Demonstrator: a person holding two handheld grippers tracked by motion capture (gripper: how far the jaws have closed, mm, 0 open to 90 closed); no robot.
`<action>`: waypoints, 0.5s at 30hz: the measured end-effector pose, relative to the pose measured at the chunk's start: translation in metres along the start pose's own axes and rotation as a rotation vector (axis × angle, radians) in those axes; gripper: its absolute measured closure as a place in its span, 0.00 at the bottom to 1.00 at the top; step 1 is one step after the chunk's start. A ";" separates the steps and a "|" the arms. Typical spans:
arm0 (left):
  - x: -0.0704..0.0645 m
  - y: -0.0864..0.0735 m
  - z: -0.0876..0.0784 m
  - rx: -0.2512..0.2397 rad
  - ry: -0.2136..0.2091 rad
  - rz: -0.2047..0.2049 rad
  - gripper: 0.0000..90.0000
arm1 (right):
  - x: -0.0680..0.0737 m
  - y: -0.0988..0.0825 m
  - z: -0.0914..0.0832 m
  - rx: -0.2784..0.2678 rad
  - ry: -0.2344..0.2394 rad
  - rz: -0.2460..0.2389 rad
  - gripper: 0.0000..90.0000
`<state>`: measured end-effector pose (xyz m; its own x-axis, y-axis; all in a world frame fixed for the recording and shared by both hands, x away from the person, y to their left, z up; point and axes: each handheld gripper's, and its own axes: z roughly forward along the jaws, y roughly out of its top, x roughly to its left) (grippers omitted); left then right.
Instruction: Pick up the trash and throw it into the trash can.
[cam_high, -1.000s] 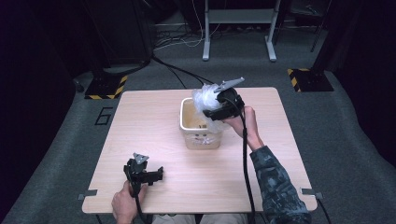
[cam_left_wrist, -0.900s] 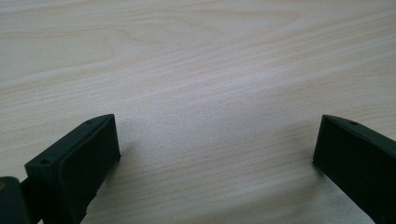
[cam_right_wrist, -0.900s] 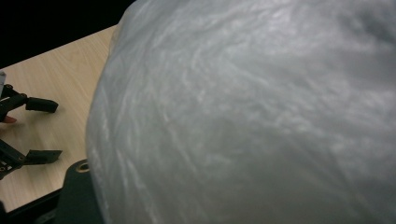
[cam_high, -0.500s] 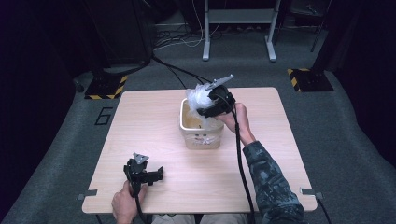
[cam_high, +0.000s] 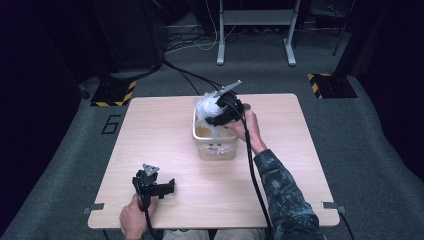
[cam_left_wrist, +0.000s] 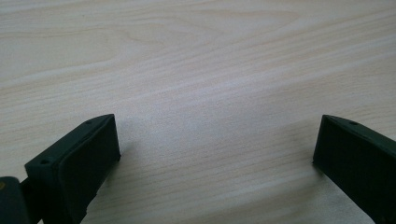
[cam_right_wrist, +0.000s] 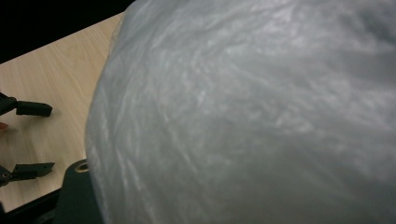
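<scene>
On the light wooden table stands a clear plastic tub, just right of centre. My right gripper hovers over the tub's far half, shut on a crumpled clear plastic bag that bulges above the rim. The right gripper view has that bag pressed close against the lens, with one black jaw at the lower left. My left gripper lies near the front left edge of the table, open. Its jaws stand wide apart over bare wood in the left gripper view, with nothing between them.
Dark carpet surrounds the table. A metal stand and cables lie on the floor behind it. Yellow-black marked plates sit off the far corners. The left gripper appears small at the left of the right gripper view.
My right hand has carried the bag a little left and down, closer onto the tub. The left gripper has stayed where it was.
</scene>
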<state>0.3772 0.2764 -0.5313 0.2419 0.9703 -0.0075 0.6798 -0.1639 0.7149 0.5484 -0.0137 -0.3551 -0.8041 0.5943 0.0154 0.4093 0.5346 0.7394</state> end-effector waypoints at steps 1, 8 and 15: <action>0.000 0.000 0.000 0.000 0.000 0.000 0.00 | 0.001 0.000 0.001 0.002 0.001 0.011 0.34; 0.000 0.000 0.000 0.000 0.000 0.000 0.00 | 0.000 0.000 0.014 0.050 0.009 0.005 0.32; 0.000 0.000 0.000 0.001 -0.001 0.000 0.00 | 0.000 -0.001 0.015 0.066 -0.018 0.013 0.15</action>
<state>0.3772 0.2764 -0.5313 0.2421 0.9702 -0.0080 0.6803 -0.1638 0.7144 0.5543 -0.0053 -0.3664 -0.7909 0.6118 0.0121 0.4476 0.5650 0.6931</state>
